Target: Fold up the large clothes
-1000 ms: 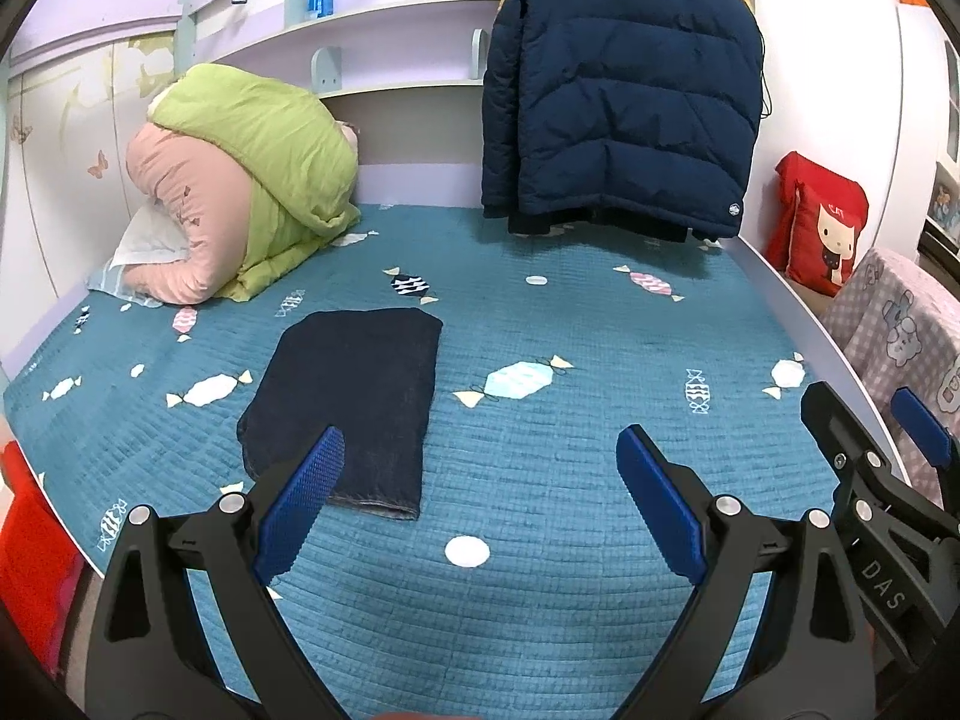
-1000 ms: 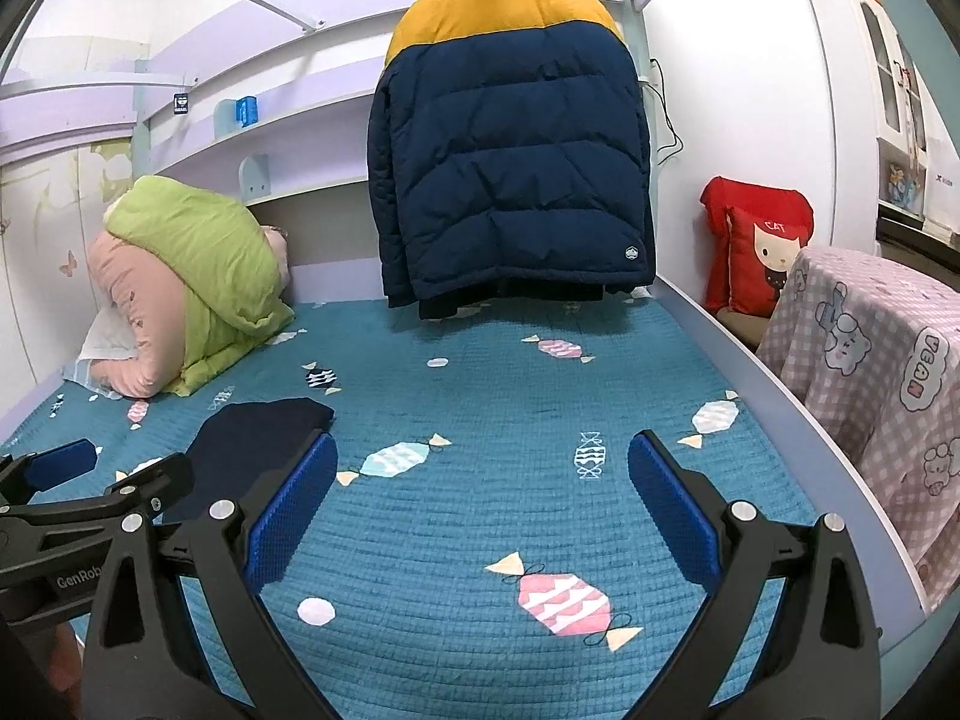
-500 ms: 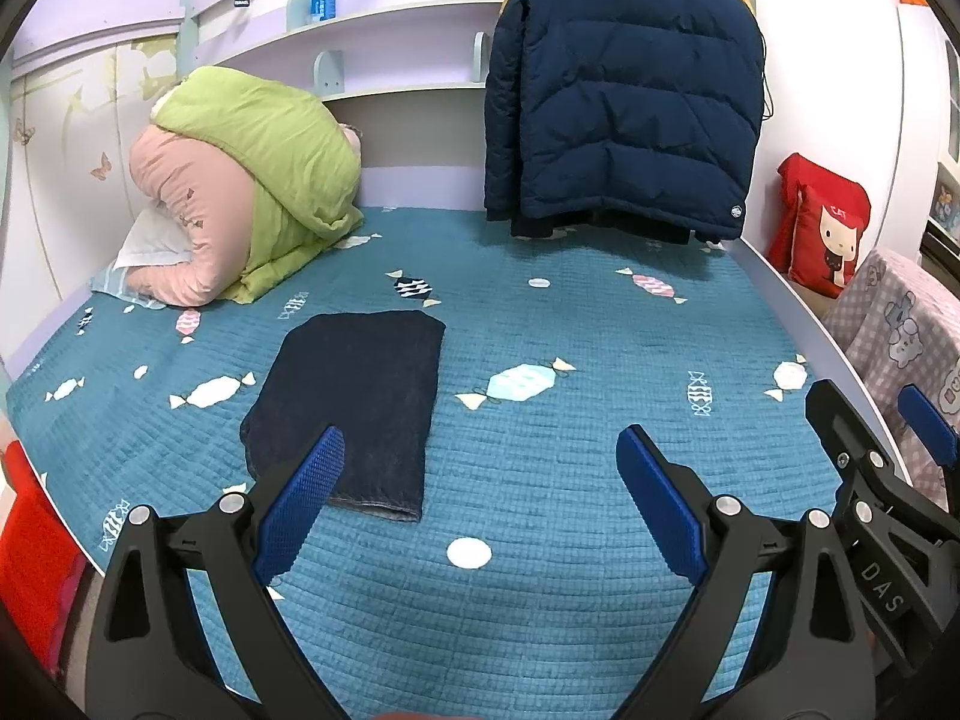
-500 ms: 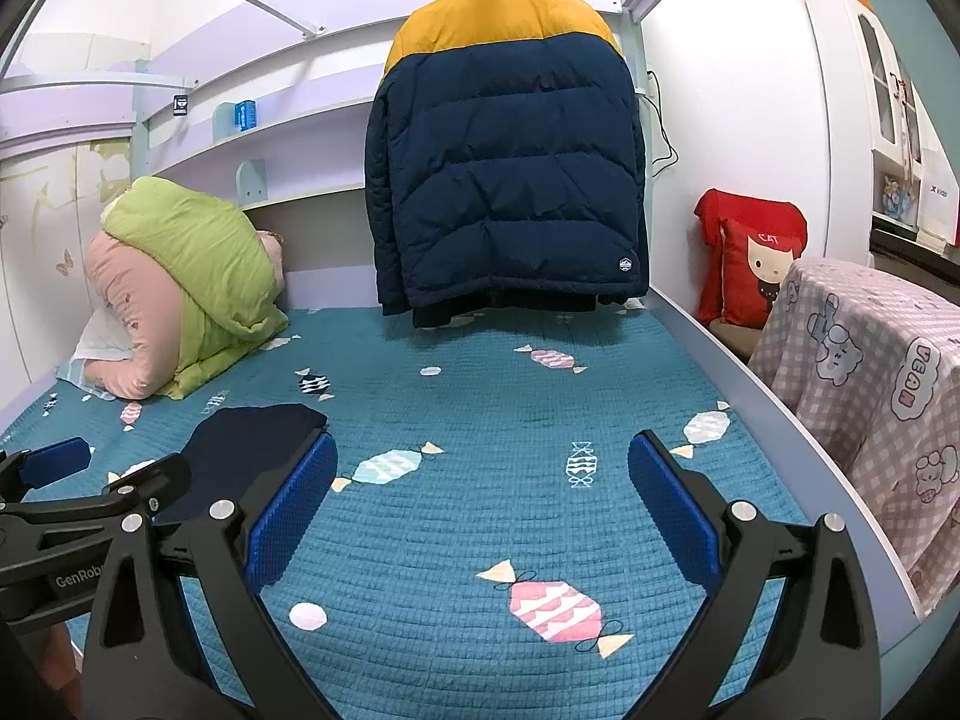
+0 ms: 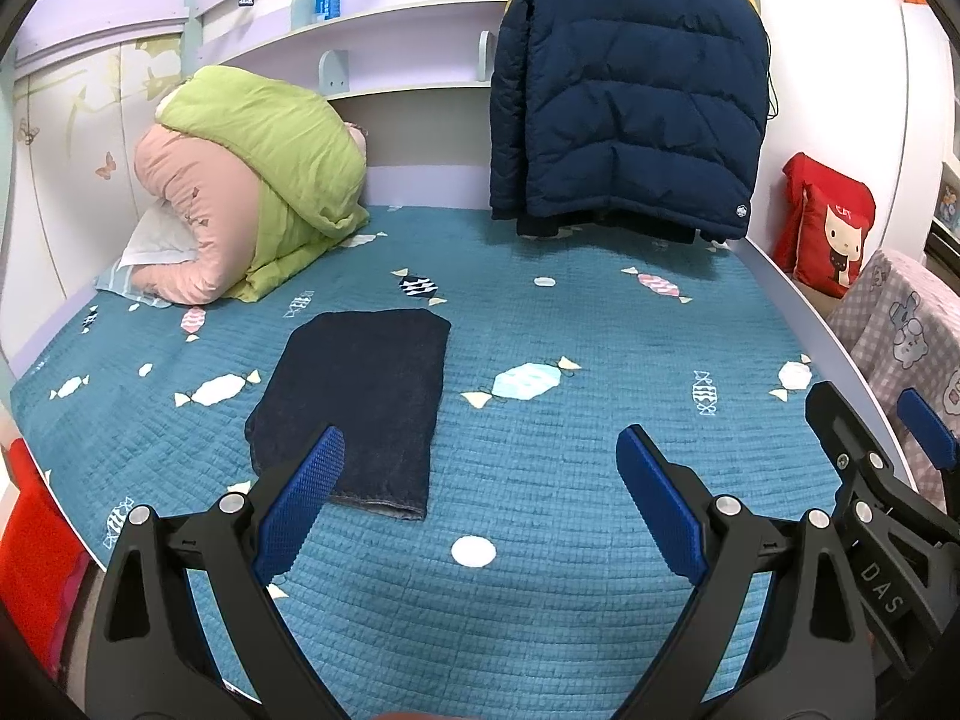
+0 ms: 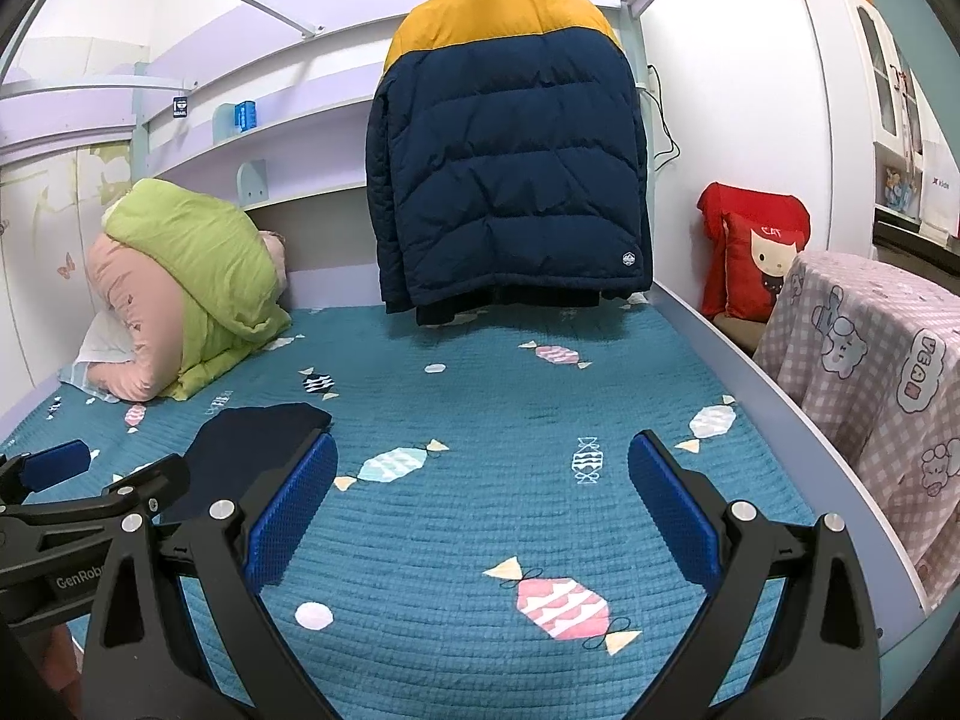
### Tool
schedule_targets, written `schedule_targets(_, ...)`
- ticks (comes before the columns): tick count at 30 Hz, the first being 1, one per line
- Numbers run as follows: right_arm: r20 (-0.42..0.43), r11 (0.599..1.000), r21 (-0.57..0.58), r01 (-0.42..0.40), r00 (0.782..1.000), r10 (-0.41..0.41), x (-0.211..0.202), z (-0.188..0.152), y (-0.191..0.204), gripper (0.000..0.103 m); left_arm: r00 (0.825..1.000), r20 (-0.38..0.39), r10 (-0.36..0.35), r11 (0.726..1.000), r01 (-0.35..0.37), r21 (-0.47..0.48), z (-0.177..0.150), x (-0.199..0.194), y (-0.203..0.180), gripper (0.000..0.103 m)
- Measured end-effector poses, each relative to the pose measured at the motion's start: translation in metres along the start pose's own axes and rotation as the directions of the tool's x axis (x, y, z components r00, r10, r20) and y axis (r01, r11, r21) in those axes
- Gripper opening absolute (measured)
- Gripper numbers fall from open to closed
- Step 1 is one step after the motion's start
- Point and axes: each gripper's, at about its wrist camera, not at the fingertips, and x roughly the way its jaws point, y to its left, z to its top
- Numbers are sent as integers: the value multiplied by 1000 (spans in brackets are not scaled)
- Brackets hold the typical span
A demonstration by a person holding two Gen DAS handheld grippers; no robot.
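A dark navy garment [image 5: 360, 402] lies folded flat on the teal bedspread [image 5: 570, 432], left of centre; its far end shows in the right wrist view [image 6: 252, 450]. A navy and yellow puffer jacket [image 5: 624, 102] hangs on a hanger over the head of the bed [image 6: 510, 168]. My left gripper [image 5: 480, 498] is open and empty, hovering over the near edge of the bed just in front of the folded garment. My right gripper [image 6: 480, 504] is open and empty too, over the bedspread to the right of the garment. Each gripper appears at the edge of the other's view.
A rolled green and pink duvet [image 5: 240, 192] with a pillow sits at the back left. A red cushion [image 5: 828, 228] and a chair under a pink checked cover [image 6: 870, 372] stand right of the bed. Shelves run along the headboard wall [image 5: 390, 6].
Both views have lifted slightly: the bed and jacket sit a little lower in frame. The garment has not moved and both grippers remain open.
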Motion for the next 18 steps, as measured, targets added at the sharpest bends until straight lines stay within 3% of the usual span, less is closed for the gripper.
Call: schedule_targets(18,-4,1000,7,0,1000,0,-2,-1,-2,94,1000,-5,3,1000,-3,-5,0,0,-3,93)
